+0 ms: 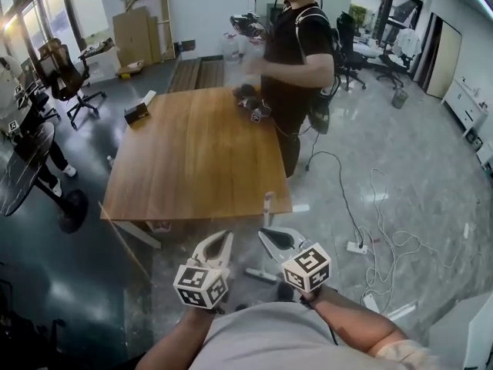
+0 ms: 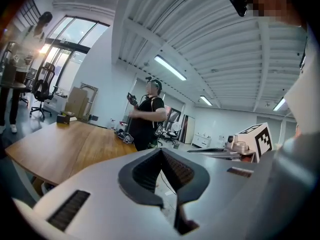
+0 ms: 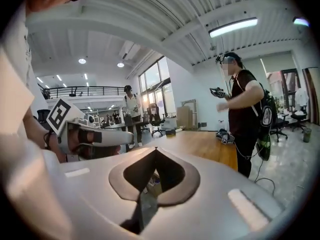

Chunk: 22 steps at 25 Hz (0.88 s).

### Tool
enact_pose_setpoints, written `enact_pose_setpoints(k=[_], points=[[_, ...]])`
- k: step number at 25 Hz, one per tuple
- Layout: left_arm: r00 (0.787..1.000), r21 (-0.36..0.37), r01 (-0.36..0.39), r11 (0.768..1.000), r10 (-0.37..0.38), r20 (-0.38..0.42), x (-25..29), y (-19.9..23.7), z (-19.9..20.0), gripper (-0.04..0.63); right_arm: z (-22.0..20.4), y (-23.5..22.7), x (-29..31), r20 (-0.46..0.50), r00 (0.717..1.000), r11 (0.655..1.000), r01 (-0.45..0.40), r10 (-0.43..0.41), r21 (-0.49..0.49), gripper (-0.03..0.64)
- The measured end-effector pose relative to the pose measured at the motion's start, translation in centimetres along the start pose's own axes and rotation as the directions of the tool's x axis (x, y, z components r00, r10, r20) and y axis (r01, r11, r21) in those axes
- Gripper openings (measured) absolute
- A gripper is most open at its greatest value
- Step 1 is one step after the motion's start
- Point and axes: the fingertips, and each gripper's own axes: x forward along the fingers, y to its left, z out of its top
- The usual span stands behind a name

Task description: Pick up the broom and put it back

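My left gripper and right gripper are held side by side close to my chest, pointing at the near edge of a wooden table. In the left gripper view the left gripper has its jaws meeting at the tips, with nothing between them. The right gripper is likewise shut and empty in its own view. A thin wooden stick, possibly the broom's handle, slants by the table's near left corner, apart from both grippers. No broom head shows in any view.
A person in black stands at the table's far right side. A small dark box and gadgets lie on the table. Cables and a power strip run over the floor at right. Office chairs stand at left.
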Motion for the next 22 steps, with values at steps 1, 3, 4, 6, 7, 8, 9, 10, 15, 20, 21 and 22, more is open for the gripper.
enact_pose_setpoints(k=[1,3,4,6,7,8,9,10,15,20,21,22], points=[[1.0,0.006,0.006,1.0,-0.006,0.005,-0.2,-0.3,0.4,0.005,0.5,0.7,-0.3,0.008,1.0,1.0,-0.005,0.005,-0.002,0.002],[1.0,0.014,0.017,1.0,-0.017,0.015,-0.6,-0.8,1.1,0.005,1.3,1.9,-0.5,0.018,1.0,1.0,-0.018,0.018,-0.004,0.002],[1.0,0.017,0.021,1.0,-0.022,0.019,-0.8,-0.9,1.4,0.005,1.5,2.3,-0.4,0.022,1.0,1.0,-0.022,0.022,-0.004,0.002],[0.999,0.024,0.026,0.999,-0.026,0.026,-1.2,-0.8,1.8,0.005,1.7,3.0,-0.2,0.03,0.999,1.0,-0.027,0.027,-0.001,0.002],[0.999,0.027,0.025,0.999,-0.026,0.03,-1.3,-0.7,2.0,0.005,1.8,3.3,0.0,0.033,0.999,1.0,-0.029,0.029,-0.001,0.002],[0.999,0.03,0.023,0.999,-0.024,0.034,-1.4,-0.6,2.1,0.005,1.9,3.4,0.2,0.035,0.999,1.0,-0.031,0.031,0.0,0.002],[0.999,0.031,0.021,0.999,-0.022,0.038,-1.5,-0.5,2.2,0.005,1.9,3.6,0.3,0.036,0.999,0.999,-0.034,0.034,0.003,0.002],[0.999,0.033,0.019,0.999,-0.02,0.042,-1.6,-0.4,2.3,0.005,1.9,3.6,0.3,0.038,0.999,0.999,-0.038,0.038,0.01,0.002],[0.999,0.038,0.006,0.999,-0.007,0.045,-2.6,-0.1,2.5,0.005,2.4,4.4,1.0,0.053,0.997,0.997,-0.062,0.06,0.045,0.002],[0.999,0.04,-0.006,0.999,0.004,0.052,-3.4,0.3,2.7,0.005,2.4,5.2,1.4,0.043,0.996,0.997,-0.074,0.073,0.036,0.002],[0.999,0.039,-0.007,0.999,0.005,0.054,-3.6,0.3,2.8,0.005,2.3,5.2,1.5,0.04,0.996,0.997,-0.075,0.074,0.036,0.002],[0.998,0.039,-0.007,0.999,0.005,0.055,-3.7,0.3,2.8,0.005,2.3,5.3,1.6,0.036,0.997,0.996,-0.077,0.075,0.037,0.002]])
